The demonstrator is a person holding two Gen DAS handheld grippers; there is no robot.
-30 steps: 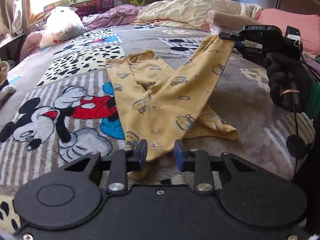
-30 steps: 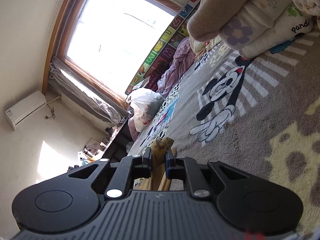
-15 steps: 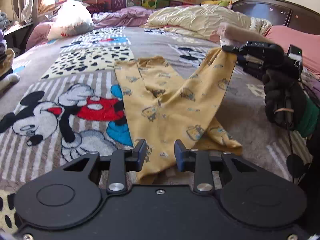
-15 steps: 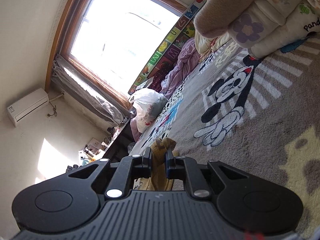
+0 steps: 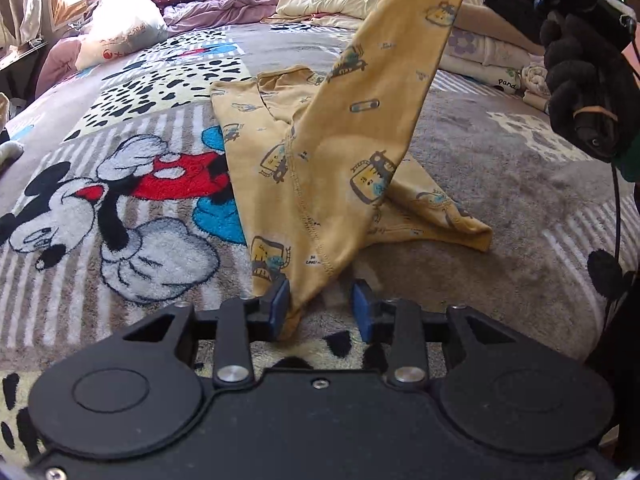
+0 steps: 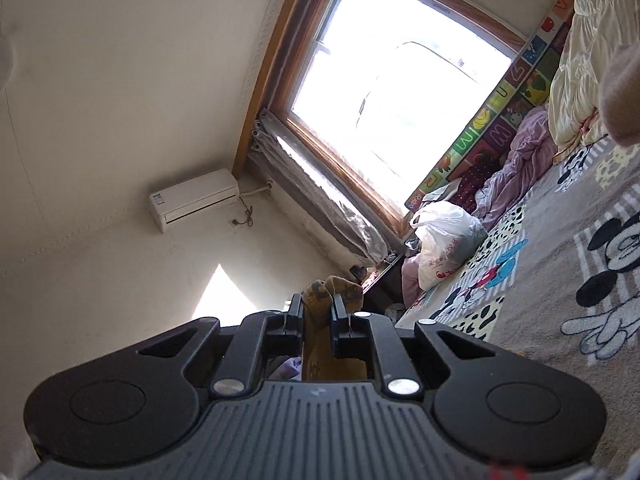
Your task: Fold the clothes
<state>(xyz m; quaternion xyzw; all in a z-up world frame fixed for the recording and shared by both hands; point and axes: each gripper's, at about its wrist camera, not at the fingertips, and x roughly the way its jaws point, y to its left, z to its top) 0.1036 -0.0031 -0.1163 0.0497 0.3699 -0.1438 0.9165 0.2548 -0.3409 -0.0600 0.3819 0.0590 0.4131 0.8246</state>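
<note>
Left gripper (image 5: 320,304) hangs low over the cartoon-print blanket (image 5: 120,208), its jaws opening; the near corner of the yellow printed pants (image 5: 320,168) lies between the blue pads (image 5: 280,300), against the left one and clear of the right. One leg of the pants lies flat on the blanket, running away toward the pillows. The other leg rises steeply up and to the right, pulled taut, and a folded flap rests on the blanket to the right. At the top right, a black-gloved hand (image 5: 580,92) carries the right gripper (image 6: 318,316), tilted toward the window (image 6: 400,80), its jaws clamped narrowly on the bunched cuff of the raised leg.
</note>
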